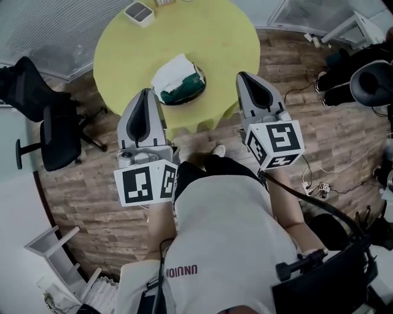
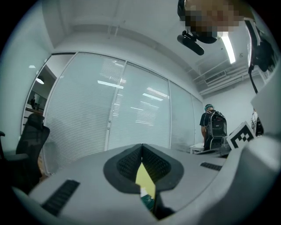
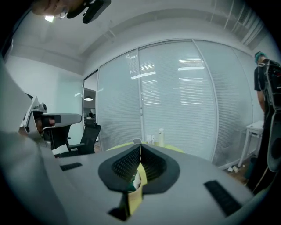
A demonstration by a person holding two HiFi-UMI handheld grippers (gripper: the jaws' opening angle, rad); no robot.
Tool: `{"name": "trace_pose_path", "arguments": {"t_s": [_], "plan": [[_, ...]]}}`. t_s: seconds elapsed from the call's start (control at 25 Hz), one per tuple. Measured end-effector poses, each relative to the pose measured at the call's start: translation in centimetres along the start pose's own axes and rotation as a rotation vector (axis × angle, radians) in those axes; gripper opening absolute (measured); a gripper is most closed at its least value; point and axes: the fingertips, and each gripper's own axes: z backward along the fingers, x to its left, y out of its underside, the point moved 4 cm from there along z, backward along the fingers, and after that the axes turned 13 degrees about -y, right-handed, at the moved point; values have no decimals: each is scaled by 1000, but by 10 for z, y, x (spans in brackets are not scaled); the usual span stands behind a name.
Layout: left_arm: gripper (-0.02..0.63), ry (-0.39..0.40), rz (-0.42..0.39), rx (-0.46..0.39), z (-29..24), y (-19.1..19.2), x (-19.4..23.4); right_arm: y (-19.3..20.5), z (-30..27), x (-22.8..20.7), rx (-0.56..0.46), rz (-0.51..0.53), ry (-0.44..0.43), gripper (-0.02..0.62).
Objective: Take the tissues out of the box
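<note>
The tissue box (image 1: 184,92) is dark green and lies on the near part of the round yellow-green table (image 1: 215,37). A white tissue (image 1: 172,70) sticks up from its top. My left gripper (image 1: 146,91) is shut and empty, with its tip at the table's near edge just left of the box. The right gripper (image 1: 241,74) is also shut and empty, and hovers a little to the right of the box. In the left gripper view the jaws (image 2: 142,146) meet, with a sliver of green box (image 2: 148,201) below them. The right gripper view shows closed jaws (image 3: 140,145) over the box (image 3: 131,184).
A small white and grey case (image 1: 139,12) sits at the table's far edge, near small bottles (image 3: 160,136). A black office chair (image 1: 52,122) stands at the left and a white rack (image 1: 55,245) at the lower left. Cables and a plug (image 1: 319,187) lie on the wooden floor at the right. A person with a backpack (image 2: 212,127) stands in the distance.
</note>
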Motion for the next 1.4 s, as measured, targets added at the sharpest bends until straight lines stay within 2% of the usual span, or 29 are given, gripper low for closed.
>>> {"name": "trace_pose_path", "arguments": {"t_s": [0.2, 0.44, 0.64, 0.84, 1.12, 1.4], "plan": [[14, -86, 12, -5, 6, 1, 22, 5, -29, 11, 60, 30, -113, 20], [14, -142, 28, 17, -4, 8, 46, 8, -60, 20, 108, 62, -188, 20], [15, -139, 35, 24, -19, 9, 56, 10, -74, 27, 107, 63, -294, 20], [15, -128, 41, 21, -43, 6, 66, 14, -95, 25, 170, 94, -307, 20], [15, -115, 46, 39, -74, 9, 90, 20, -136, 26, 238, 129, -368, 20], [15, -110, 74, 73, -100, 23, 107, 24, -174, 17, 274, 93, -440, 21]]}}
